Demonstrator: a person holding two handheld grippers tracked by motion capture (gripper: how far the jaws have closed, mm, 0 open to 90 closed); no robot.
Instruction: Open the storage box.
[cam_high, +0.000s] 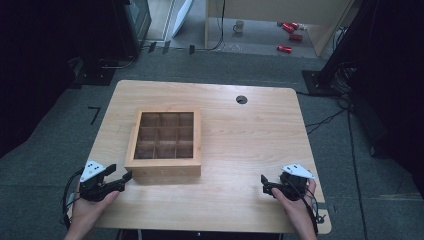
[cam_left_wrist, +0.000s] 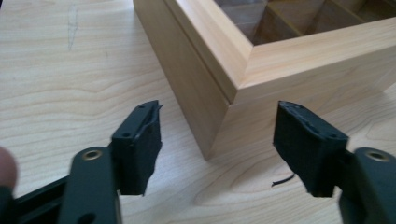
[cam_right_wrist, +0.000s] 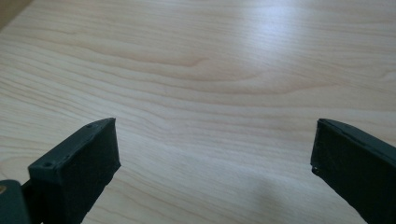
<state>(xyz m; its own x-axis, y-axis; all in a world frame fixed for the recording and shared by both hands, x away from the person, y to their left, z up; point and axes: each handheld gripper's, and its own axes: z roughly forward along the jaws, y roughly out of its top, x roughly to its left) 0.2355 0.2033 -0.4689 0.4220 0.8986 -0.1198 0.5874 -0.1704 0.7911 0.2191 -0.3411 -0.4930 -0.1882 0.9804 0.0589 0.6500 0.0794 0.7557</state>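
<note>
The square light-wood box with a nine-cell grid is sitting left of centre on the pale wooden table, its near left corner facing the left gripper, whose jaws are standing apart and gripping nothing. Closing there, I judge, risks the pads slipping off the corner and skewing the box. The right gripper is hovering wide open over bare tabletop, well apart.
</note>
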